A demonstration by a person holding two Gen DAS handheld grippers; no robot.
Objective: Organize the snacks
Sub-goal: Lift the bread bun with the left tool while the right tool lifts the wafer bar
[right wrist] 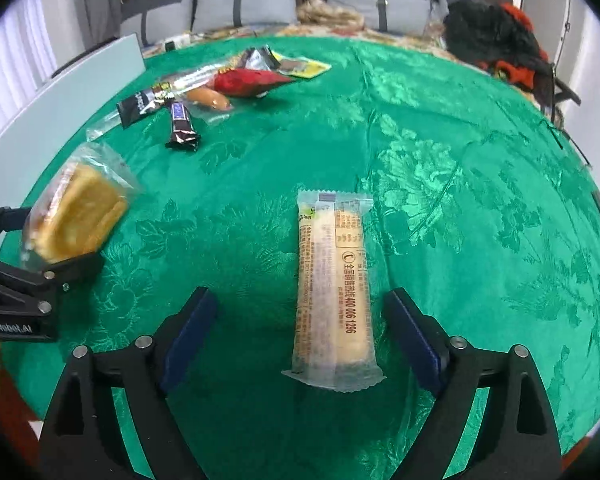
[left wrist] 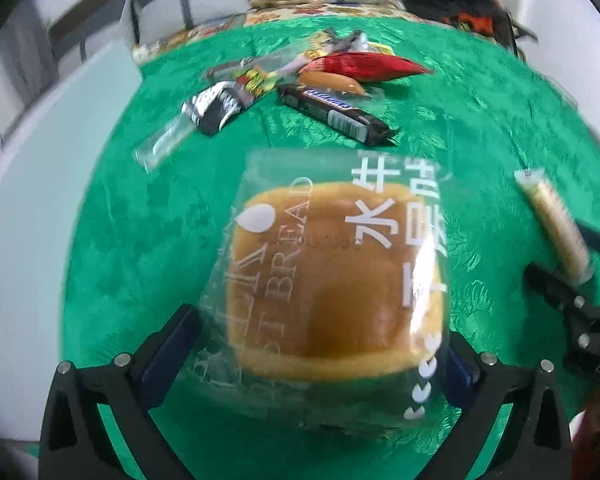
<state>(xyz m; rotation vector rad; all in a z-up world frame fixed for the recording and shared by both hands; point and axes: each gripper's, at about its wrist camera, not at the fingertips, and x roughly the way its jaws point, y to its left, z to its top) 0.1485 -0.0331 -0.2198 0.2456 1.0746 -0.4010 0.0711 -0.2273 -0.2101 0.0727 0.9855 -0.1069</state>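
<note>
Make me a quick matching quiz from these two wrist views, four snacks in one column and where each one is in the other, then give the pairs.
Things
1. bread bun pack
2. long cake bar
3. Snickers bar
4. red packet

Places
A. in the far snack pile
B. lying between the right gripper's open fingers
C. held in the left gripper
D. nearest edge of the pile

Pairs: 1-C, 2-B, 3-D, 4-A

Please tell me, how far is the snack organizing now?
Early stage. Nothing looks sorted: a mixed pile including the Snickers bar and red packet lies on the green tablecloth. In hand: the left gripper holds the bagged bread. The right gripper is open around the long cake bar, not gripping.
</note>
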